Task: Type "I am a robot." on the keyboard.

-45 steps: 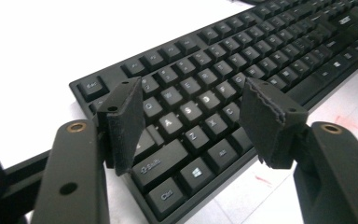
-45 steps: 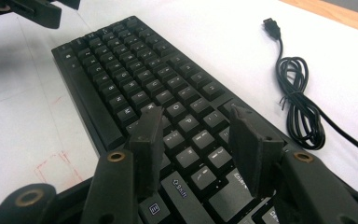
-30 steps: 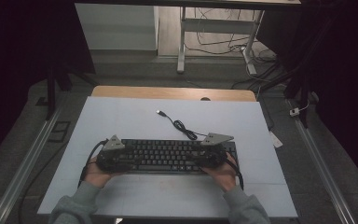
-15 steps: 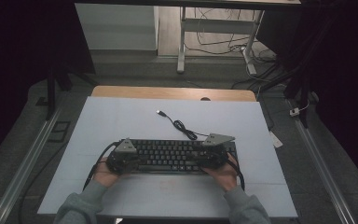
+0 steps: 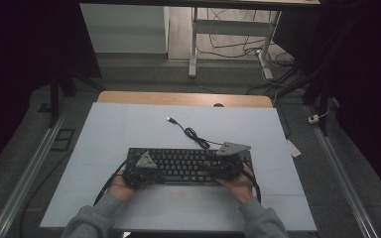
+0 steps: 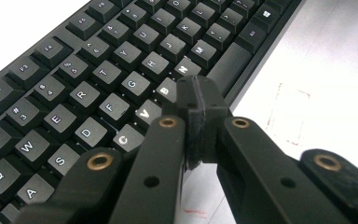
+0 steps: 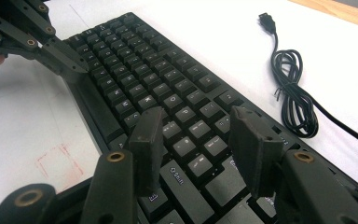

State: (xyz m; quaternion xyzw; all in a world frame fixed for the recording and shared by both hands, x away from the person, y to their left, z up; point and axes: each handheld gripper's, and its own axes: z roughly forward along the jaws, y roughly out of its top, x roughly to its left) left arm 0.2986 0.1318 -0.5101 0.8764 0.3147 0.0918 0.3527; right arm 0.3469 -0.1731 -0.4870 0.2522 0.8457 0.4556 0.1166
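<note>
A black keyboard [image 5: 188,166] lies on a white mat [image 5: 129,129] near the person's edge. My left gripper [image 5: 151,172] is over its left part. In the left gripper view its jaws [image 6: 199,88] are shut together with nothing between them, tips just above the B and N keys of the keyboard [image 6: 98,70]; I cannot tell if they touch. My right gripper [image 5: 216,170] hovers over the keyboard's right end, and its jaws [image 7: 196,121] stand open above the keys [image 7: 135,60] with nothing held. The left gripper [image 7: 81,69] also appears by the space bar.
The keyboard's black cable [image 5: 193,134] coils on the mat behind it and ends in a loose USB plug [image 7: 265,18]. A faint red outline [image 6: 289,112] is drawn on the mat in front of the keyboard. A wooden table edge [image 5: 178,98] borders the mat's far side.
The left hand has slid its gripper to the right, from the keyboard's left end to over its keys. The right gripper has stayed put.
</note>
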